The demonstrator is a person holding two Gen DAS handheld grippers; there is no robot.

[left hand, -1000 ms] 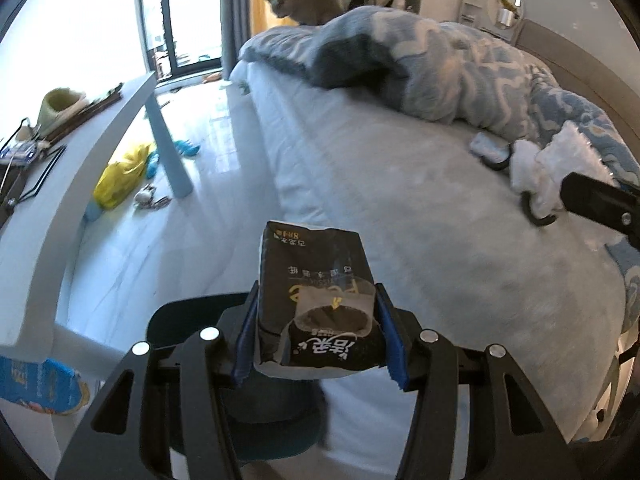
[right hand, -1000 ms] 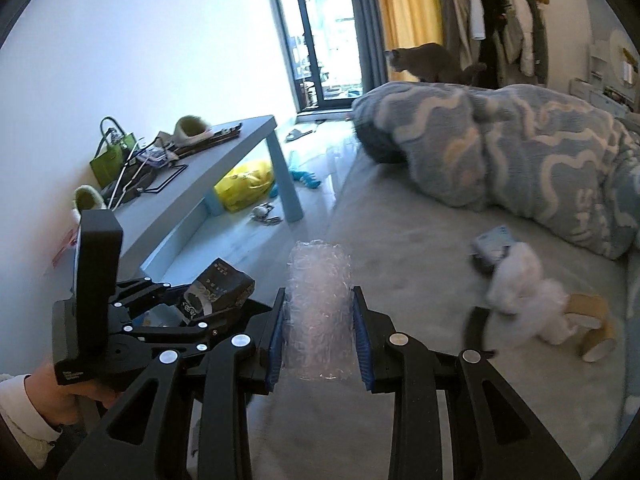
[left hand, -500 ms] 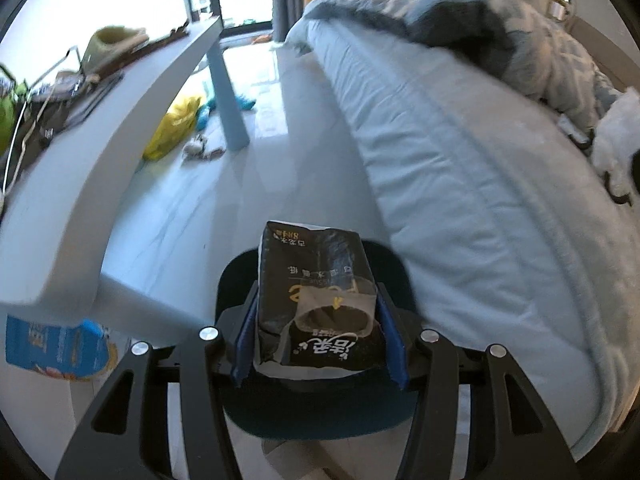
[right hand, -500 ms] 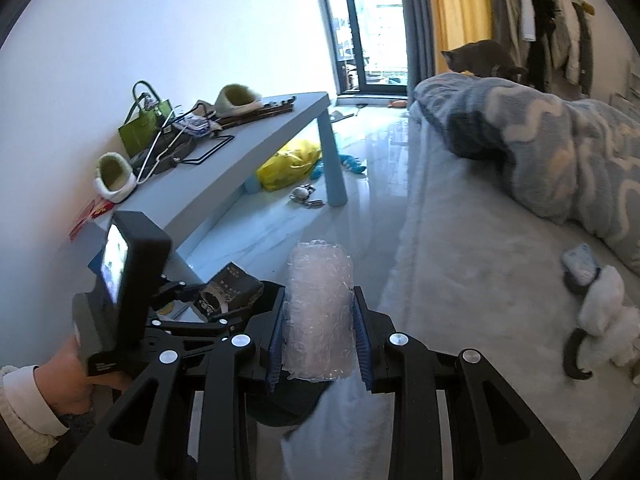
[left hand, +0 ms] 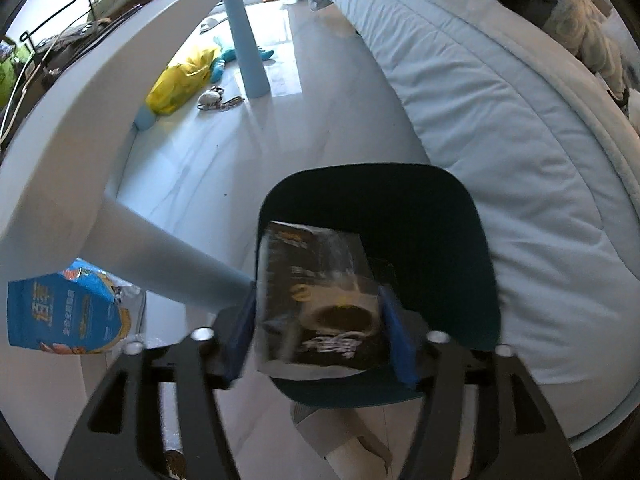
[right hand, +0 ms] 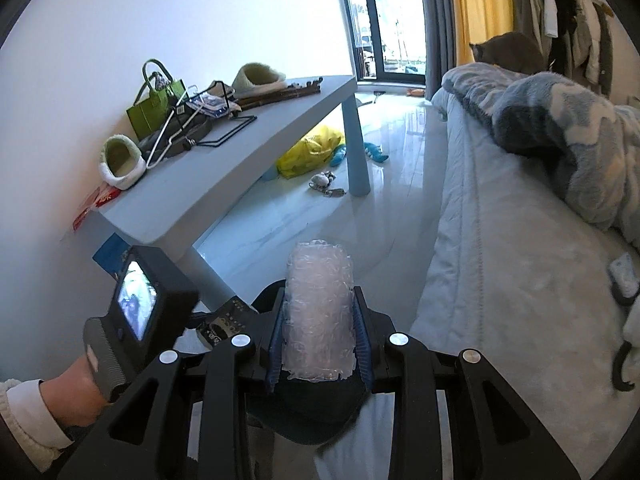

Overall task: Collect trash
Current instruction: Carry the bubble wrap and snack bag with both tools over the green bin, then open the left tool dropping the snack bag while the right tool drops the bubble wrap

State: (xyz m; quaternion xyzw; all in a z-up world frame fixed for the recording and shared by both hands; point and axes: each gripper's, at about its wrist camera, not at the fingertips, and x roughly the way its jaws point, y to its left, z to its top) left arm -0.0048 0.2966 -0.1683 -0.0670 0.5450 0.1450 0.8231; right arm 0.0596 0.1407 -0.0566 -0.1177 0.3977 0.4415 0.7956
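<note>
Bedroom floor between bed [left hand: 500, 128] and bench [left hand: 76, 128] now carries a dark bin [left hand: 476, 248] directly beneath the left gripper [left hand: 318, 332], whose jaws have just been opening; the black packet [left hand: 316, 288] sits loosely between them, blurred, release apparently under way. Right gripper [right hand: 318, 336] clamps a bubble-wrap roll [right hand: 318, 312]. Bin contents are hidden.

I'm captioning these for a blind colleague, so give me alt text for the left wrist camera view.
The left gripper, its jaws just opening, has a crumpled black packet between its fingers, right above a dark bin on the pale floor. A bed runs along the right, and a light blue table stands left with a yellow bag beneath it.
</note>
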